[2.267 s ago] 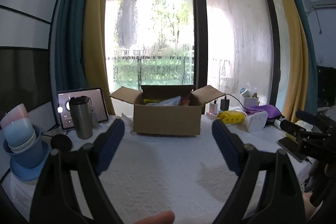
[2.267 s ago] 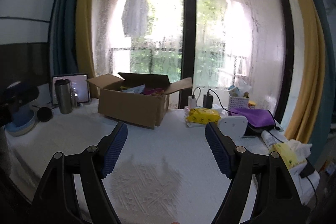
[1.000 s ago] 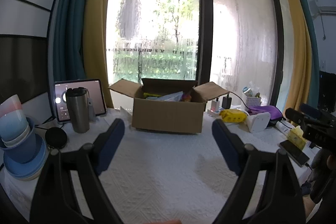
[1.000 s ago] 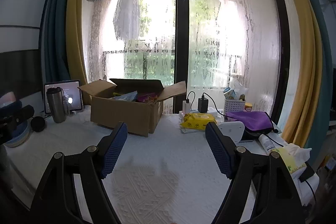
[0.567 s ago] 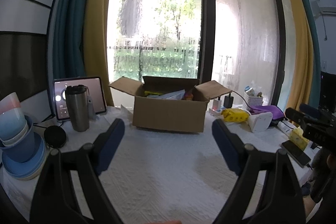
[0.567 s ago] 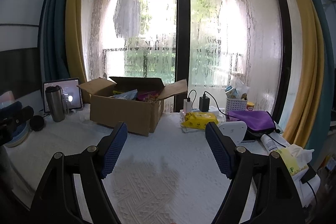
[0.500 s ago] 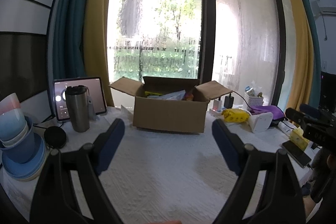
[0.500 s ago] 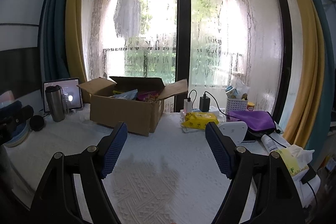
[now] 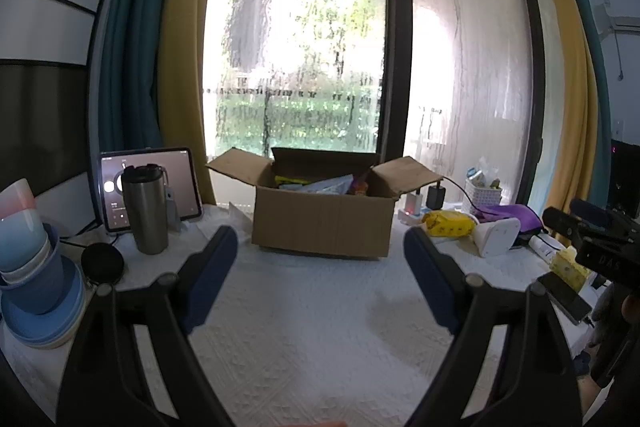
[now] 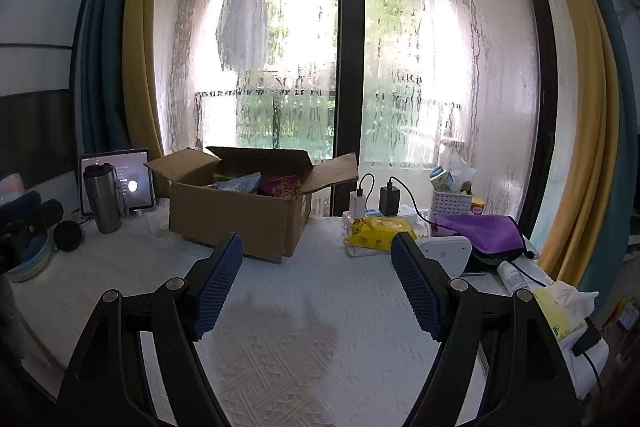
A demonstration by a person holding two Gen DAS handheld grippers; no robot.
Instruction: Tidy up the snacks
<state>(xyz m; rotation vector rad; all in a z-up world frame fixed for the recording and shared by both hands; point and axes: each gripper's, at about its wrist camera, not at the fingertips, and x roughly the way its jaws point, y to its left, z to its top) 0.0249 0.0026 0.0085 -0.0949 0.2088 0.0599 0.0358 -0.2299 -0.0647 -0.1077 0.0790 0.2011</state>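
An open cardboard box (image 9: 324,223) stands at the back of the white table by the window, flaps spread, with several snack packets (image 9: 320,183) showing inside. It also shows in the right wrist view (image 10: 236,219), with its packets (image 10: 276,185). My left gripper (image 9: 320,243) is open and empty, well in front of the box above the tablecloth. My right gripper (image 10: 316,247) is open and empty, in front of the box's right corner. The right gripper's body shows at the right edge of the left wrist view (image 9: 600,247).
A steel tumbler (image 9: 145,211), a tablet (image 9: 182,187), a black puck (image 9: 102,261) and stacked blue bowls (image 9: 36,287) stand left. Right of the box lie a yellow packet (image 10: 378,229), chargers (image 10: 388,201), a white basket (image 10: 452,203), a purple pouch (image 10: 484,233), a white stand (image 10: 444,253) and tissues (image 10: 560,311).
Both views have shifted slightly; the box sits a little higher and farther in the frame than 2.3 s ago. Both grippers stay open and empty.
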